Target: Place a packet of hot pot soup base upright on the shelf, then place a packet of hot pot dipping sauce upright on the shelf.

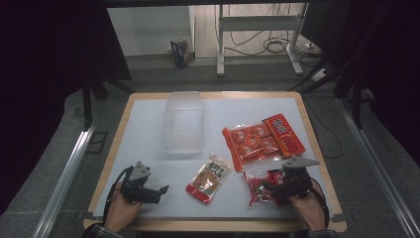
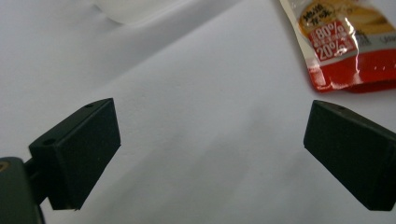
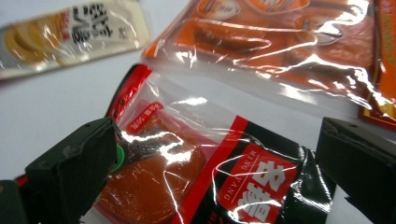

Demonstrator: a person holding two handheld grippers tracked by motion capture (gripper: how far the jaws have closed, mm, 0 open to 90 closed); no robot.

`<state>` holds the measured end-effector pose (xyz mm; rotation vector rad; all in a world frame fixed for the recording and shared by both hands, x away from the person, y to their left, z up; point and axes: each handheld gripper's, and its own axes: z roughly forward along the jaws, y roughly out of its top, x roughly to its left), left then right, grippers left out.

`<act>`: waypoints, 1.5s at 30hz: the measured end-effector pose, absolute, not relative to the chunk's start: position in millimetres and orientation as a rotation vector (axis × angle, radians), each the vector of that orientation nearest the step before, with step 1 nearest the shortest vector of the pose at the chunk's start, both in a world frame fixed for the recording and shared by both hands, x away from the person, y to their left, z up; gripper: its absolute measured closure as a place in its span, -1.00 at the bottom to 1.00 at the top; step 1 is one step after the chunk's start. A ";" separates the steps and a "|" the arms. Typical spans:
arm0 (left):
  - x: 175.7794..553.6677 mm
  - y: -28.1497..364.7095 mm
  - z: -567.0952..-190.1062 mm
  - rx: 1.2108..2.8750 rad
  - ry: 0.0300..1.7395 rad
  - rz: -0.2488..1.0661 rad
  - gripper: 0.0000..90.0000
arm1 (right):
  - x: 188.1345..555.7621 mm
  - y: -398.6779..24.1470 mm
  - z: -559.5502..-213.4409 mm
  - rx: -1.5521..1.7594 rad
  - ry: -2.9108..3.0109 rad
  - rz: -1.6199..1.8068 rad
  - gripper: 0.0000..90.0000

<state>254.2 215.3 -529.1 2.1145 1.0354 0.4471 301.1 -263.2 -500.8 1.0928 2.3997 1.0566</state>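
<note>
Right claw (image 1: pixel 267 188): jaws wide apart, straddling the red-and-black packet (image 3: pixel 224 177) without pressing on it; held by a hand at the worktop's near right corner.
Red-and-black packet: flat on the worktop (image 1: pixel 148 124) near its front edge, right of centre.
Left claw (image 1: pixel 161 191): jaws spread wide over bare white surface, near the front left corner.
Beige snack pouch (image 1: pixel 209 177): front centre, between the two claws.
Orange multipack (image 1: pixel 262 140): right side, just behind the red-and-black packet.
Clear tub (image 1: pixel 184 120): towards the back edge, centre.
</note>
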 end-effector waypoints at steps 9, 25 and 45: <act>256.6 215.8 -535.2 2.056 0.971 0.474 -0.95 | 299.0 -255.6 -501.2 1.052 2.415 1.048 -1.00; 256.3 210.9 -538.2 2.107 0.941 0.486 -0.95 | 303.0 -260.8 -503.7 1.090 2.394 1.085 -1.00; 258.6 207.0 -543.6 2.183 0.956 0.436 -0.95 | 307.0 -265.1 -505.5 1.126 2.322 1.012 -1.00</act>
